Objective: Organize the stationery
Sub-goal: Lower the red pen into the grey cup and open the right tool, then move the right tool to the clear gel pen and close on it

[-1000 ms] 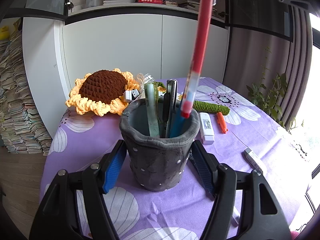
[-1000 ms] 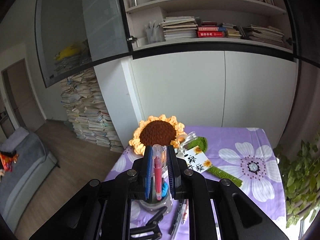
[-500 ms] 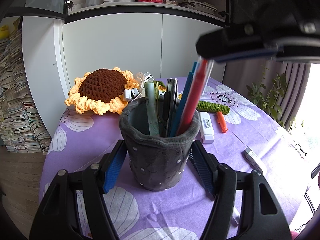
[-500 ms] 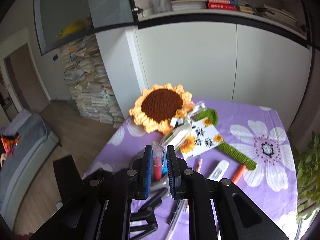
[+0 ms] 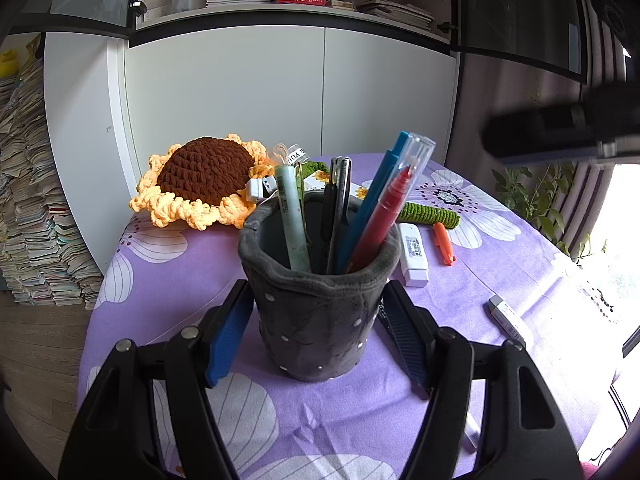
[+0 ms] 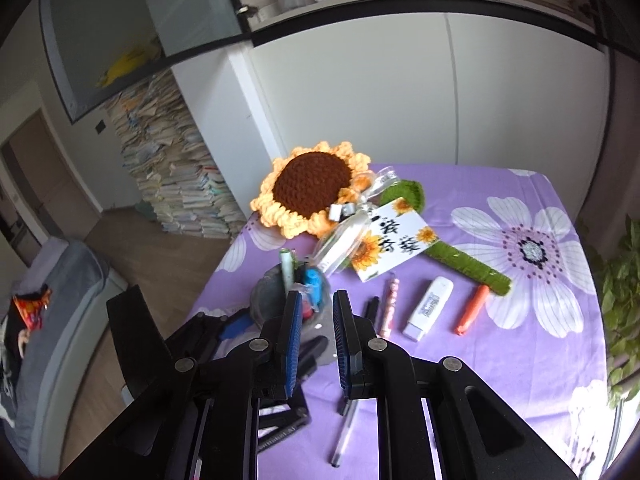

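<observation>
Released now, the red pen (image 5: 384, 216) leans inside the grey felt cup (image 5: 320, 312) with the other pens, where a second ago the right gripper (image 6: 314, 332) was carrying it down from above; that gripper's jaws now stand slightly apart with nothing between them, drawn back above the cup. Clamped on the cup's sides, the left gripper (image 5: 316, 336) steadies it on the purple tabletop (image 5: 180, 280). Several pens are already stowed, so the job looks partly done. Loose items remain: a white correction tape (image 6: 428, 308), an orange pen (image 6: 472, 309), a pink pen (image 6: 389, 306), a black pen (image 6: 370, 308), a clear pen (image 6: 346, 428) and an eraser (image 5: 510, 318).
</observation>
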Motion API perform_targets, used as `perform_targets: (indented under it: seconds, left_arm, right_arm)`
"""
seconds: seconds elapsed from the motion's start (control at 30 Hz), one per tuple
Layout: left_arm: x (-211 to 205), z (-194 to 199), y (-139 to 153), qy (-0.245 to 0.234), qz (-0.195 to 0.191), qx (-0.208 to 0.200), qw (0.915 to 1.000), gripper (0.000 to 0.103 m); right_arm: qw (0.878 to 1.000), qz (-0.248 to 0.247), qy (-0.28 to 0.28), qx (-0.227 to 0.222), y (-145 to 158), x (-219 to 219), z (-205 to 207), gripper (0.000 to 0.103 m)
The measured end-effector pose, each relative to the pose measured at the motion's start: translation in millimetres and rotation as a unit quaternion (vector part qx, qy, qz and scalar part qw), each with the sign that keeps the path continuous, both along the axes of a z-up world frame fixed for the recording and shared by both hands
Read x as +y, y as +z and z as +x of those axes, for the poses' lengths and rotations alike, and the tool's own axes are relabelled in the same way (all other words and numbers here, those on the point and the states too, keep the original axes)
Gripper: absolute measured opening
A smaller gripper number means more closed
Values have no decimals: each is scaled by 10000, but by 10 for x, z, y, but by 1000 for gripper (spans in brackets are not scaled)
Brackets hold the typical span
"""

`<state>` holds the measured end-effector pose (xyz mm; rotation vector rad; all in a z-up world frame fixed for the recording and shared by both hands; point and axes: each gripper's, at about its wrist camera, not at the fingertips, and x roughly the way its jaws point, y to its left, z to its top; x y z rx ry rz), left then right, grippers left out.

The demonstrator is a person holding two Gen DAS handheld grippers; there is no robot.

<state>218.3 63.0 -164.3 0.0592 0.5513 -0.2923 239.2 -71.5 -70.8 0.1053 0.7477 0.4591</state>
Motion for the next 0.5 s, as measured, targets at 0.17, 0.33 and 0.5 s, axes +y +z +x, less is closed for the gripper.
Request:
perform_targets:
  seconds: [0.17,0.33,0.5]
  left_arm:
    - [3,3,0,0,9,-4,10000,67]
    - [3,3,0,0,10,-3,10000,67]
    - [4,4,1,-1,5,-1,10000,67]
  right_arm:
    - [9963,-474,-160,704,-423,-110,24,15]
    - [9875,-641,67,1437,-970,-66,-67,16]
    - [9834,-672,265,1663,-1153,38,-114,16]
